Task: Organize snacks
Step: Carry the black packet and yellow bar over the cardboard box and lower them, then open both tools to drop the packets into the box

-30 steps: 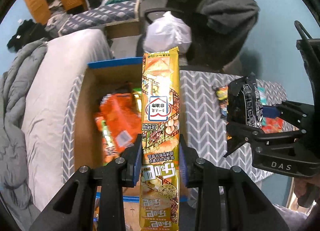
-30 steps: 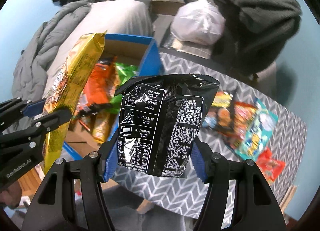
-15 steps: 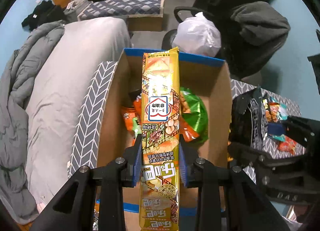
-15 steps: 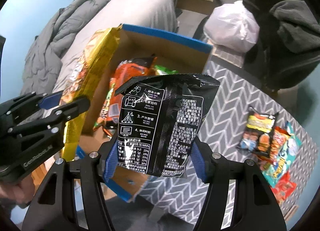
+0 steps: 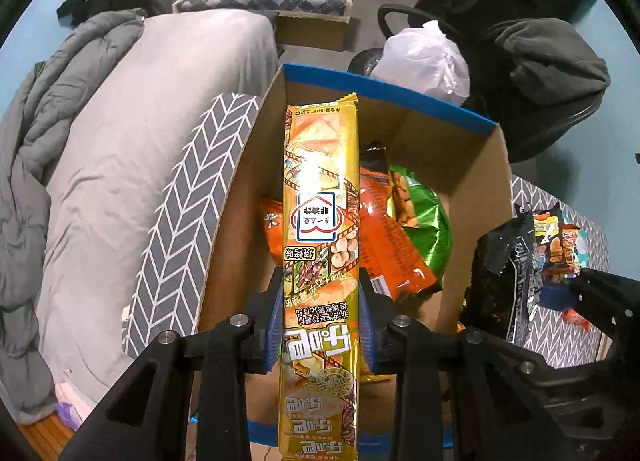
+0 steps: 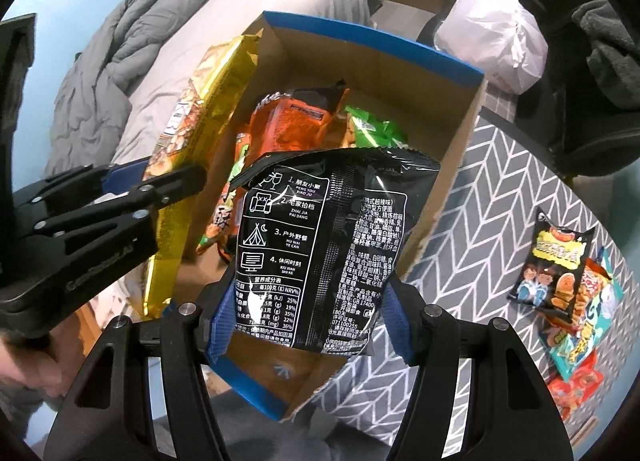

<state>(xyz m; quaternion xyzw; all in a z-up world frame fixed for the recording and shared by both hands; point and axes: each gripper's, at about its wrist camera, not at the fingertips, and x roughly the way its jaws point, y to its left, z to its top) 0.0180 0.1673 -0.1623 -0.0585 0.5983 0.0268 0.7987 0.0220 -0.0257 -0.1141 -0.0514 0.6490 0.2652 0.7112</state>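
Note:
My left gripper (image 5: 320,313) is shut on a long yellow snack pack (image 5: 320,197), which hangs over the open cardboard box (image 5: 472,165) with a blue rim. Inside the box lie an orange bag (image 5: 384,237) and a green bag (image 5: 424,217). My right gripper (image 6: 310,313) is shut on a black snack bag (image 6: 324,245), held above the box's near right part (image 6: 452,165). In the right wrist view the left gripper (image 6: 160,189) shows at the left with the yellow pack (image 6: 204,101). In the left wrist view the black bag (image 5: 508,273) appears at the right.
Several snack packs (image 6: 560,273) lie on the chevron tablecloth (image 6: 500,197) to the right of the box. A grey bed (image 5: 120,149) lies left of the box. Behind it are a white plastic bag (image 5: 424,61) and a chair with dark clothes (image 5: 552,73).
Both grippers have moved left and down from over the table to over the box, each keeping its pack. The box now fills the middle of both views.

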